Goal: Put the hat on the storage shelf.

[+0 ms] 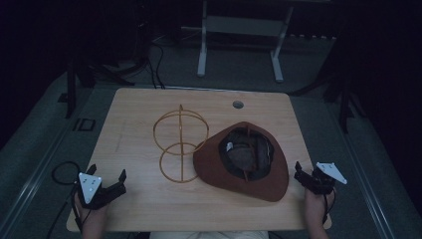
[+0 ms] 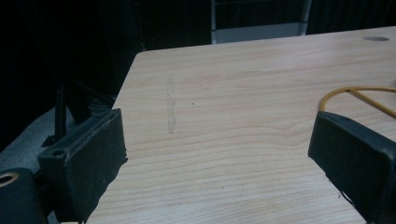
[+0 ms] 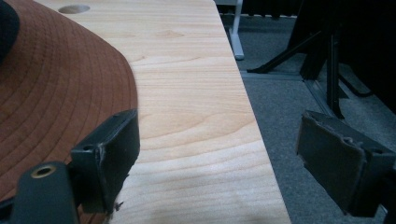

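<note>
- At the lower left of the high view, the left gripper [image 1: 107, 180] is hovering over the near corner of the tabletop [image 1: 149, 199], its jaws spread wide and pinching nothing; in its own view, bare wood is lying between them.
- At the lower right of the high view, the right gripper [image 1: 302, 175] is waiting at the tabletop's edge, jaws likewise spread and empty, with the hat's brim just beside its inner jaw.
- Between the two, right of centre, the brown hat [image 1: 259, 184] is lying crown-down, its dark lining facing up. In the right gripper view the brim [image 3: 56, 84] is filling the upper left, close to the jaw but seemingly not touching it.
- Just left of the hat, the gold wire stand [image 1: 180, 142] is resting on its side, its lower ring close against the brim; a curve of it is showing at the right edge of the left gripper view [image 2: 359, 91].
- The likely risk: a pinch on the soft brim alone could let the hat sag or slip, and dragging it leftward could knock the light stand rolling toward the far edge.
- Beyond the tabletop, a white frame [image 1: 239, 45] is standing on the dim floor.
</note>
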The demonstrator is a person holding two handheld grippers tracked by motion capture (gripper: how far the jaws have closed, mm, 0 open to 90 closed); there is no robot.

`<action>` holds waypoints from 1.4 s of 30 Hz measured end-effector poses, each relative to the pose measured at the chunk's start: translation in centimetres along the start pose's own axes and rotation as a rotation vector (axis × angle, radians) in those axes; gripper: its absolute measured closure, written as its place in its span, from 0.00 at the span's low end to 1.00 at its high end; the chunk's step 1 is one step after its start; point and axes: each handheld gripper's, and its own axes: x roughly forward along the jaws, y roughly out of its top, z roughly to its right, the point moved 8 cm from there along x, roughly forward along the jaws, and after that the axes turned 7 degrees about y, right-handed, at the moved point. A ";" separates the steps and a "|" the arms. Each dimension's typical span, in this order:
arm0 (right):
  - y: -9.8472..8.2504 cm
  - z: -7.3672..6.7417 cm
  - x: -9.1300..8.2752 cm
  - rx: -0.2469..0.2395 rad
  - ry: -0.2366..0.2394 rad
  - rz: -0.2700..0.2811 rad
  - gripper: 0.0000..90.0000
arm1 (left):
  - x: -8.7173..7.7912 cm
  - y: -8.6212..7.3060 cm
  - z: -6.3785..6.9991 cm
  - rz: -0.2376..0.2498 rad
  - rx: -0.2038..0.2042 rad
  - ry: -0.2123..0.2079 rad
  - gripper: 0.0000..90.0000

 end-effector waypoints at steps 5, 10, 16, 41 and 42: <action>-0.1 -0.1 -0.2 0.016 0.039 -0.008 0.15 | -0.2 0.1 0.2 -0.005 -0.022 0.007 0.04; 0.7 -0.9 -1.1 0.022 0.103 -0.039 0.15 | -0.4 0.3 0.6 -0.028 0.004 0.013 0.03; 2.9 -2.2 -2.2 -0.062 0.108 -0.029 0.15 | -0.4 0.3 1.2 -0.042 0.004 -0.014 0.03; 11.2 -10.5 -0.4 -0.170 0.317 -0.064 0.13 | -0.2 -0.7 2.9 -0.199 -0.005 -0.137 0.05; 11.2 -10.8 -0.1 -0.172 0.305 -0.067 0.11 | -0.3 -0.7 3.0 -0.201 0.006 -0.135 0.05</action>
